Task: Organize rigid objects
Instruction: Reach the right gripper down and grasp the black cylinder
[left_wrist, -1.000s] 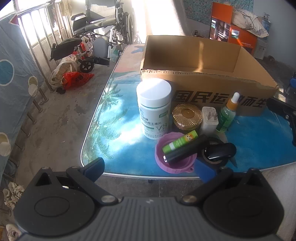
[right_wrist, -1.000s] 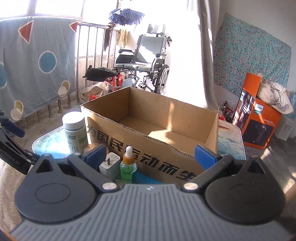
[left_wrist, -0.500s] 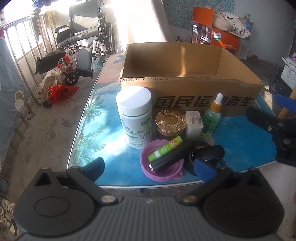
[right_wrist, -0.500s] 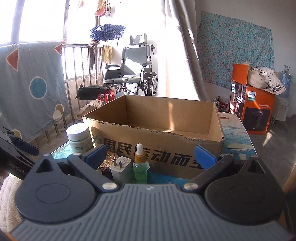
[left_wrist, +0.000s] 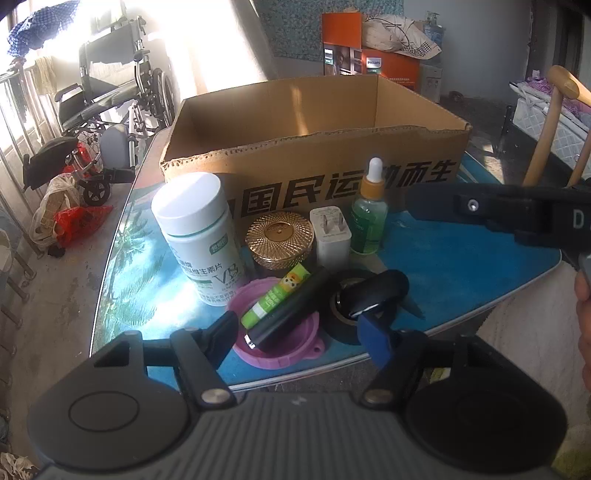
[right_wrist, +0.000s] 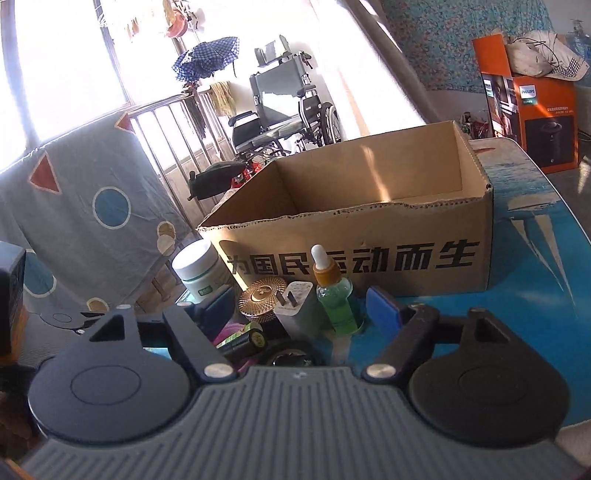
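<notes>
left wrist view: left claw (left_wrist: 299, 332) low over the near edge of the desk (left_wrist: 461, 266), jaws closing but spread, nothing pinched; the purple funnel (left_wrist: 275, 350) and the black tube (left_wrist: 288, 308) lying across it sit in the gap ahead of the fingertips, not touched. green lip balm (left_wrist: 275, 295) lies beside the black tube on the funnel. white vitamin bottle (left_wrist: 201, 236) stands upright to the left, just behind the funnel. gold ribbed lid jar (left_wrist: 279, 238), white plug charger (left_wrist: 330, 234) and green dropper bottle (left_wrist: 369, 218) stand in a row right of it, close in front of the cardboard box (left_wrist: 314, 155). box is open on top, looks empty inside. black tape roll (left_wrist: 345, 314) sits right of the funnel with a black oval thing (left_wrist: 376, 291) resting on it, maybe a mouse or key fob, can't tell. right claw (left_wrist: 491, 210) comes in from the right edge, above the blue desk, part of a hand (left_wrist: 583, 314) below it.

right wrist view: right claw (right_wrist: 295, 306) jaws closing, still apart, nothing gripped; charger (right_wrist: 295, 306) and dropper bottle (right_wrist: 334, 295) stand between the fingertips' line of sight, untouched. gold jar (right_wrist: 260, 297), vitamin bottle (right_wrist: 201, 271), box (right_wrist: 369, 236) behind. wheelchair (right_wrist: 284, 107) and orange carton (right_wrist: 532, 110) on the floor beyond the desk.
</notes>
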